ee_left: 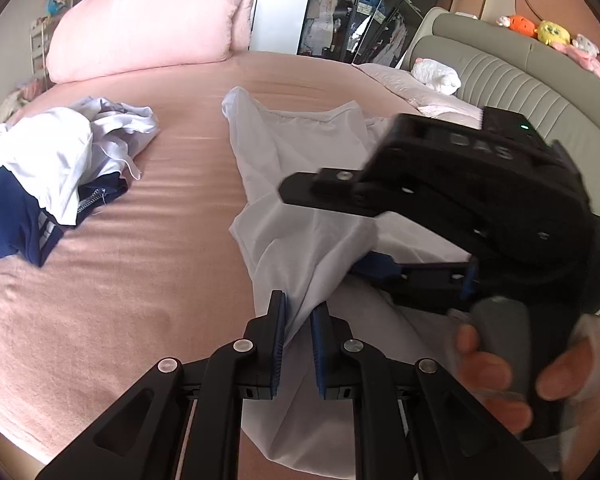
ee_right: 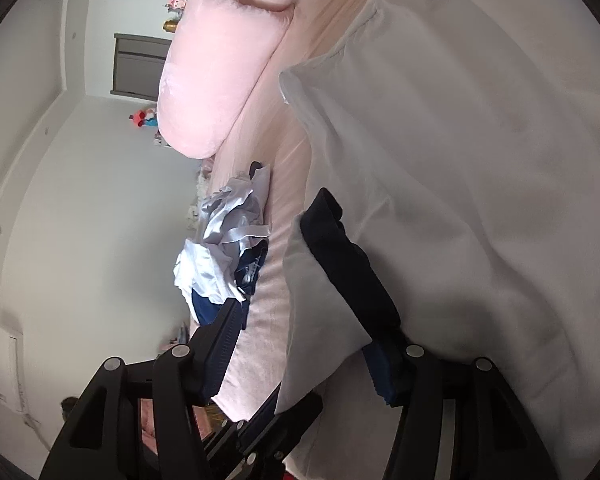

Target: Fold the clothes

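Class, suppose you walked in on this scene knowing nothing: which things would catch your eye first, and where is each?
First, the white garment lying mid-bed on the pink sheet, its near fold pinched in the left gripper. The right gripper reaches in from the right with jaws apart around the same cloth. Beyond, a heap of white and navy clothes lies at the left, and a big pink pillow sits at the far edge.

left tongs (ee_left: 298,322) pinched nearly closed, right tongs (ee_right: 306,344) spread apart, rolled sideways.
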Motion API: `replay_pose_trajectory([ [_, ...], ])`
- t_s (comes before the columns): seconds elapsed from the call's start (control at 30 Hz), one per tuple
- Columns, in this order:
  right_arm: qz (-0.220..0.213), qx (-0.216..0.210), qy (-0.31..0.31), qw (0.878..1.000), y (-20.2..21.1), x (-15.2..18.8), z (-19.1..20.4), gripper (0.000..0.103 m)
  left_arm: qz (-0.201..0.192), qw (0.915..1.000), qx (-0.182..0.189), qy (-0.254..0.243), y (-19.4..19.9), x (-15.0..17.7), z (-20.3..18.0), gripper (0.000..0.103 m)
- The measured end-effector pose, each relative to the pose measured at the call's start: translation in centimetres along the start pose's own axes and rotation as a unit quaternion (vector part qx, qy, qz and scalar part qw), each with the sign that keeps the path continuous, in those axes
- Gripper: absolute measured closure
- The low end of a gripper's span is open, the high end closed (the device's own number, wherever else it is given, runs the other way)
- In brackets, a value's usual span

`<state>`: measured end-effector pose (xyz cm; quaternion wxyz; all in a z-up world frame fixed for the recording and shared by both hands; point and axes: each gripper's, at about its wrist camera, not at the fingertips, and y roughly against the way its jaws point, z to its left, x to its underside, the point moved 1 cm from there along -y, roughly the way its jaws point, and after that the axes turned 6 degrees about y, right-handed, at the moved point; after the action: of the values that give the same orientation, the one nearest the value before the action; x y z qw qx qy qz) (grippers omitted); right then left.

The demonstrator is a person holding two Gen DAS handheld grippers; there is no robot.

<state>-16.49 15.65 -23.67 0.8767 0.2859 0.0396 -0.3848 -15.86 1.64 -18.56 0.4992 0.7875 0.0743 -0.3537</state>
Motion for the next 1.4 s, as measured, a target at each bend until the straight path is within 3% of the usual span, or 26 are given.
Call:
replay_pose_trajectory([
  [0.03, -0.004, -0.004, 0.004, 1.0, -0.2, -0.1, 0.1, 0.046, 0.002, 1.0, 0.0, -0.002, 0.0, 0.1, 0.0, 0.092],
  [0.07, -0.008, -0.004, 0.011, 1.0, -0.3, -0.3, 0.3, 0.058, 0.004, 1.0, 0.001, -0.004, 0.0, 0.1, 0.0, 0.092],
  [0.1, -0.009, 0.008, 0.021, 1.0, -0.3, -0.2, 0.5, 0.071, 0.005, 1.0, 0.004, -0.003, 0.0, 0.2, 0.1, 0.092],
  [0.13, -0.003, 0.033, 0.031, 0.999, -0.5, -0.1, 0.7, 0.096, 0.006, 0.9999, 0.008, -0.001, 0.0, 0.2, 0.1, 0.092],
  [0.23, 0.009, 0.081, 0.034, 0.996, -1.1, 0.4, 0.2, 0.097, 0.003, 0.9994, 0.029, 0.02, 0.3, 0.3, 0.6, 0.092],
  [0.4, -0.026, 0.082, 0.022, 0.996, 0.7, 0.2, -0.5, 0.097, 0.011, 0.9986, 0.045, 0.025, 0.7, 0.5, 0.6, 0.092],
  [0.6, -0.06, 0.096, 0.033, 0.993, 3.3, -0.2, -0.6, 0.097, 0.028, 0.9994, 0.009, -0.015, 0.2, 0.9, -0.9, 0.092],
  [0.8, -0.059, 0.055, 0.01, 0.997, 4.1, 0.1, -1.2, 0.097, 0.041, 0.9988, 0.016, 0.023, -0.1, 0.2, -0.5, 0.09],
  [0.87, -0.056, 0.034, 0.009, 0.998, 4.1, 0.1, -1.1, 0.097, 0.045, 0.9982, 0.029, 0.025, -0.1, 0.0, -0.5, 0.081],
  [0.93, -0.055, 0.015, 0.016, 0.998, 4.1, 0.0, -0.7, 0.097, 0.036, 0.9991, 0.022, 0.006, 0.3, 0.1, -0.9, 0.057],
  [0.97, -0.054, 0.005, 0.019, 0.998, 4.1, 0.0, -0.4, 0.097, 0.031, 0.9995, 0.012, -0.001, 0.4, 0.2, -1.1, 0.053],
  [1.13, -0.049, -0.037, 0.019, 0.998, 3.9, 0.1, 0.3, 0.097, 0.02, 0.9998, -0.003, -0.007, 0.8, 0.2, -1.5, 0.051],
  [1.23, -0.047, -0.041, 0.023, 0.998, 3.9, 0.2, 0.5, 0.097, 0.007, 0.9993, -0.03, -0.023, 0.2, -0.1, -1.8, 0.049],
  [1.4, -0.047, -0.041, 0.016, 0.998, 3.9, 0.4, 0.3, 0.097, -0.002, 0.9992, -0.033, -0.022, -1.5, -0.5, -1.2, 0.049],
])
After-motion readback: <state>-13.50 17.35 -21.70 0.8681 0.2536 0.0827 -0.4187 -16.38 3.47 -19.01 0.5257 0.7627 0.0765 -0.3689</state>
